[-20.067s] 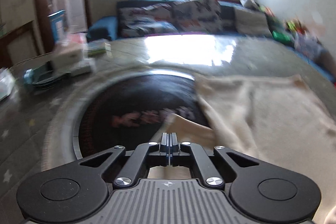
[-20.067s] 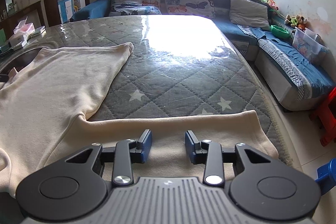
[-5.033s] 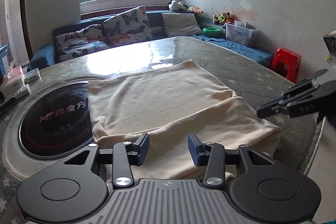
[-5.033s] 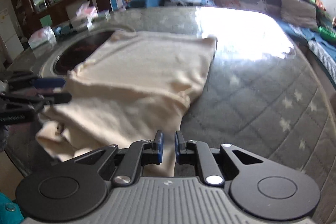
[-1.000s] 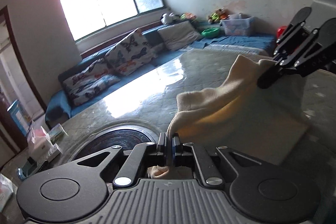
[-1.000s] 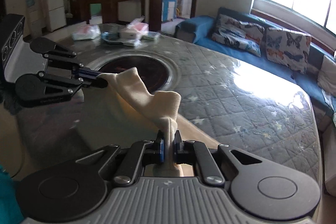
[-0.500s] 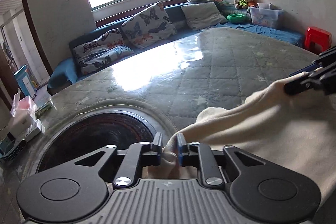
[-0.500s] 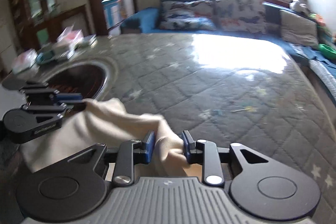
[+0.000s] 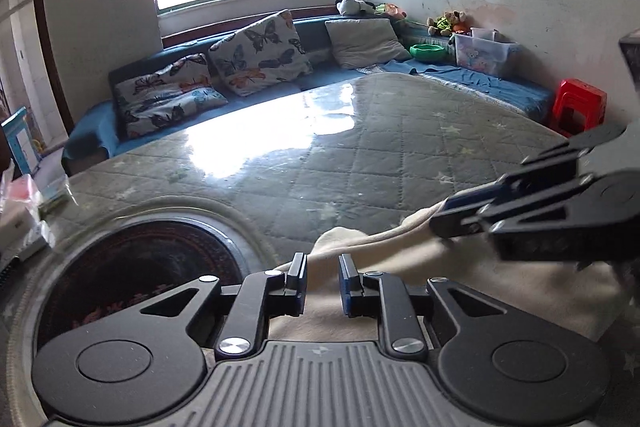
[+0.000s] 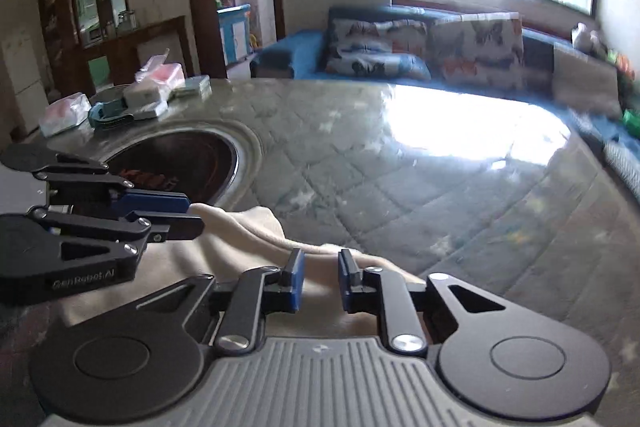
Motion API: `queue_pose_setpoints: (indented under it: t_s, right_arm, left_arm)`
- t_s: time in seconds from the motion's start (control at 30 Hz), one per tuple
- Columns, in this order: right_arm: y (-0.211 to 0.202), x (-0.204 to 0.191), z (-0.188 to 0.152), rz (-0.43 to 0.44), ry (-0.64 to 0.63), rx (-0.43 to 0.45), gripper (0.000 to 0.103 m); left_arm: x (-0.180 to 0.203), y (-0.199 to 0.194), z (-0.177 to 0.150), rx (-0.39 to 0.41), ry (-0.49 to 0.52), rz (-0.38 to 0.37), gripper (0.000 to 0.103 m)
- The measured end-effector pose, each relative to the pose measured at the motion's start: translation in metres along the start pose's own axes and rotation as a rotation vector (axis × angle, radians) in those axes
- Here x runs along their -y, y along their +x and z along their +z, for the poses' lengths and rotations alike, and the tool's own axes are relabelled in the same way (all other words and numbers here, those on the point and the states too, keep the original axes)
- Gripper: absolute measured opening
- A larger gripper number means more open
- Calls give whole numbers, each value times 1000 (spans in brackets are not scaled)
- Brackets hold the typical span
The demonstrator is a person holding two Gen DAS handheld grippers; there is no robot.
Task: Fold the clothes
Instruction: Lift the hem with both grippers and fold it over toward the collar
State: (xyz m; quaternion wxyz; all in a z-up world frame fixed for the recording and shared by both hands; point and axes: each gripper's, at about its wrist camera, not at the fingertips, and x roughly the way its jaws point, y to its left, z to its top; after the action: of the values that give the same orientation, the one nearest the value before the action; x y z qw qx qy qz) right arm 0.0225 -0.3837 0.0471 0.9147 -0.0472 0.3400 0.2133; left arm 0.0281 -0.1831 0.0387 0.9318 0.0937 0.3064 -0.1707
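Observation:
A cream garment (image 9: 480, 291) lies folded on the quilted table (image 9: 360, 155), its far edge a rounded fold. My left gripper (image 9: 322, 283) hovers just over its left end with the jaws a little apart; cloth shows in the gap, but the pads do not press it. My right gripper (image 10: 320, 281) is over the other end (image 10: 240, 239) of the garment. Its jaws are closing, with a soft fold lying between them, unpinched. Each gripper shows in the other's view: the right gripper (image 9: 440, 217) and the left gripper (image 10: 194, 214) point at each other, tips at the cloth's edge.
A round black hotplate (image 9: 132, 259) is set into the table left of the garment. Tissue packs and boxes (image 10: 152, 95) crowd the table's far left corner. A blue sofa with butterfly cushions (image 9: 260, 55) runs behind the table, and a red stool (image 9: 578, 103) stands at the right.
A second ago both grippers were shut on the garment's corners and held it up. They have come down to the table, the jaws have parted, and the garment now rests there.

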Motion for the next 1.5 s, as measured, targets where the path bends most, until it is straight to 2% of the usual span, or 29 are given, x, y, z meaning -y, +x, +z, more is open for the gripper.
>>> queue_pose_setpoints:
  t_s: [0.2, 0.37, 0.5, 0.73, 0.9, 1.0, 1.07, 1.23, 1.4, 1.5]
  right_arm:
    - [15, 0, -4, -1, -9, -23, 16]
    - [-10, 4, -10, -12, 12, 11, 16]
    - [-22, 18, -23, -82, 43, 13, 16]
    - [-19, 44, -28, -84, 138, 43, 17]
    - [-32, 46, -32, -91, 120, 63, 17]
    - [-27, 49, -38, -101, 120, 27, 17]
    - [-29, 46, -36, -100, 122, 41, 17]
    - [-38, 33, -31, -52, 91, 64, 18]
    - [-29, 18, -27, -9, 50, 52, 18]
    - [-22, 7, -21, 29, 31, 52, 18]
  left_arm:
    - [4, 14, 7, -18, -36, -45, 20]
    - [11, 25, 5, -39, -11, -47, 20]
    - [11, 32, 1, -43, -12, -43, 20]
    - [11, 21, 1, -25, -25, -38, 20]
    - [21, 1, 0, 27, -7, -63, 20]
    - [32, 8, -3, 20, 36, -44, 21]
    - [35, 15, -6, 8, 39, -42, 20]
    - [33, 12, -7, 23, 29, -40, 20]
    - [25, -8, -7, 58, -11, -25, 21]
    - [18, -20, -16, 48, -36, -8, 22]
